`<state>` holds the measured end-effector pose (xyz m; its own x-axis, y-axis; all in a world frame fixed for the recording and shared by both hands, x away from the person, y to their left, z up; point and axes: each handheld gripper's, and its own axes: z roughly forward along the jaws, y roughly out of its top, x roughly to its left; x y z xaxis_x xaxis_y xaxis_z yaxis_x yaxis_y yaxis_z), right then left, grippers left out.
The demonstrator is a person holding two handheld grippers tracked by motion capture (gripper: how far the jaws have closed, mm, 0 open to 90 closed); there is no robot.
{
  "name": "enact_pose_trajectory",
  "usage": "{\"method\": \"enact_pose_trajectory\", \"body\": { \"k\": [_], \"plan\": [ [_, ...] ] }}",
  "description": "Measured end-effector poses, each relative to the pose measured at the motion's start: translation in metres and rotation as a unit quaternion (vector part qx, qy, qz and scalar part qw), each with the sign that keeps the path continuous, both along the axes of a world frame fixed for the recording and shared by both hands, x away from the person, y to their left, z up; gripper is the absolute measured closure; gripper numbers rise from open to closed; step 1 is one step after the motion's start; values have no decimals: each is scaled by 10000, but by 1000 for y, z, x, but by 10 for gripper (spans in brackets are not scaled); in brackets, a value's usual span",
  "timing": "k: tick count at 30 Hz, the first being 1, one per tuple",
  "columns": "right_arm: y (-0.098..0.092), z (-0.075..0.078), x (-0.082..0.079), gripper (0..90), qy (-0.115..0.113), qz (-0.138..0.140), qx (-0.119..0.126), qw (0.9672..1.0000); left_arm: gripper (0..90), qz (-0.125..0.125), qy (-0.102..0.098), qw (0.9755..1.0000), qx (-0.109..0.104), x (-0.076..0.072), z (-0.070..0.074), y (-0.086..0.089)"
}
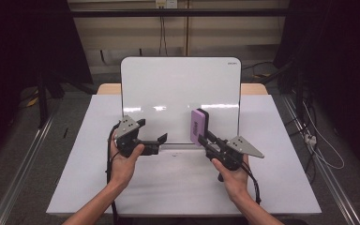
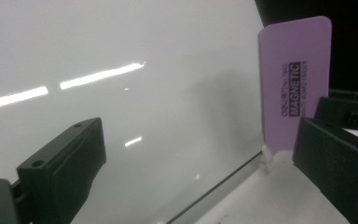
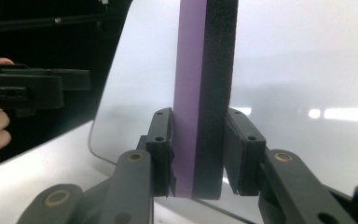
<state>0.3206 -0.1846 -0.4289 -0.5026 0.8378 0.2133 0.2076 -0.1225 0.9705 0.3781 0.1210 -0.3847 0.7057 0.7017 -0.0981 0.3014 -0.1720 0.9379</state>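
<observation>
The right gripper (image 3: pixel 198 154) clamps a purple magnetic whiteboard eraser (image 3: pixel 205 93) upright, just before the whiteboard (image 1: pixel 168 89). The left gripper (image 1: pixel 151 131) stands open and empty beside the board. The left gripper view shows "MAGNETIC" printed on the eraser's purple face.

"MAGNETIC" in bold black print on the purple eraser (image 2: pixel 294 84), smaller lettering beside it unreadable.
</observation>
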Motion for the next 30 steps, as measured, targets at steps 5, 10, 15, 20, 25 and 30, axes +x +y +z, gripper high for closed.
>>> {"method": "enact_pose_trajectory", "body": {
  "k": [5, 10, 15, 20, 25, 30],
  "plan": [
    [-12, 3, -4, 665, -29, -140, -209, 9997, 32, 84, -39, 9998, 186, -4, -2, 10],
    [-21, 4, -8, 665, -8, -198, -594, 9980, 55, 10, -109, 9991, 414, -10, -6, 20],
    [-28, 7, -10, 665, 7, -193, -1021, 9946, 58, 38, -31, 9982, 599, -15, -12, 31],
    [-36, 10, -11, 666, 90, -335, -1263, 9914, 79, 158, 67, 9974, 699, -19, -22, 45],
    [-45, 14, -10, 668, 145, -494, -1522, 9870, 57, 313, 51, 9969, 727, -29, -28, 60],
    [-52, 16, -9, 668, 225, -677, -1764, 9817, 57, 407, 144, 9962, 760, -40, -37, 74]
  ]
}}
